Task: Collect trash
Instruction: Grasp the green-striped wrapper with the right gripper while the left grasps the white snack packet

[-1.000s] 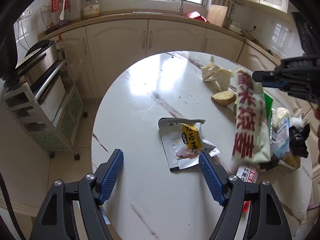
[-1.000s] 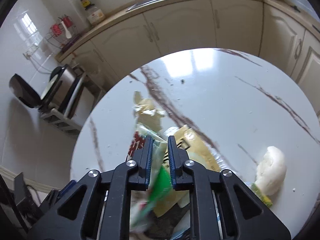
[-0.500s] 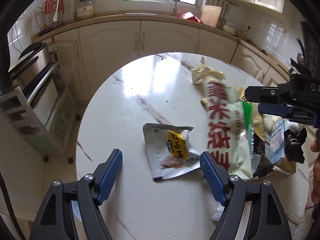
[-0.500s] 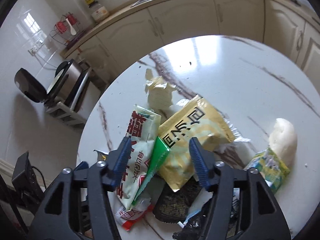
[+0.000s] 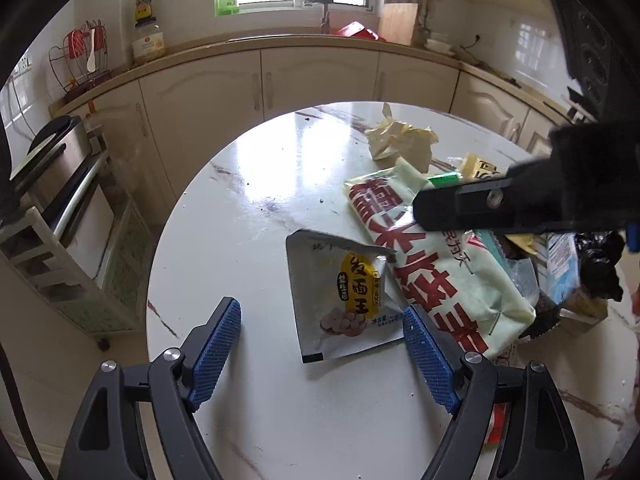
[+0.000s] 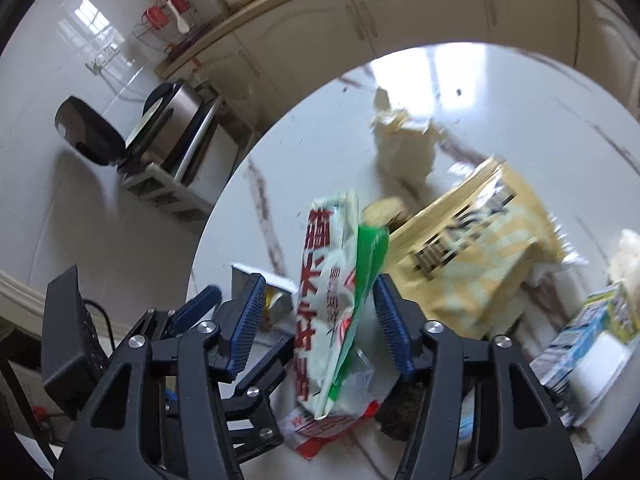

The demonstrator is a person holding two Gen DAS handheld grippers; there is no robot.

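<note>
A silver sachet with a yellow label (image 5: 347,295) lies flat on the round white table (image 5: 248,216), between the fingers of my open left gripper (image 5: 322,350). A long pale green wrapper with red characters (image 5: 430,270) lies on the trash pile at the right; it also shows in the right wrist view (image 6: 332,300). My right gripper (image 6: 320,320) is open, with the wrapper loose between its fingers. Its black body (image 5: 520,204) hangs over the pile in the left wrist view. A yellow packet (image 6: 472,256) lies beside the wrapper.
Crumpled cream paper (image 5: 400,142) lies at the table's far side. A blue-white carton (image 6: 588,340) and black plastic (image 5: 600,264) sit in the pile. A wheeled rack with an appliance (image 5: 52,208) stands left of the table. Cabinets (image 5: 304,80) run behind.
My right gripper opened and let go of the green wrapper, which now rests on the pile. My left gripper moved closer to the silver sachet.
</note>
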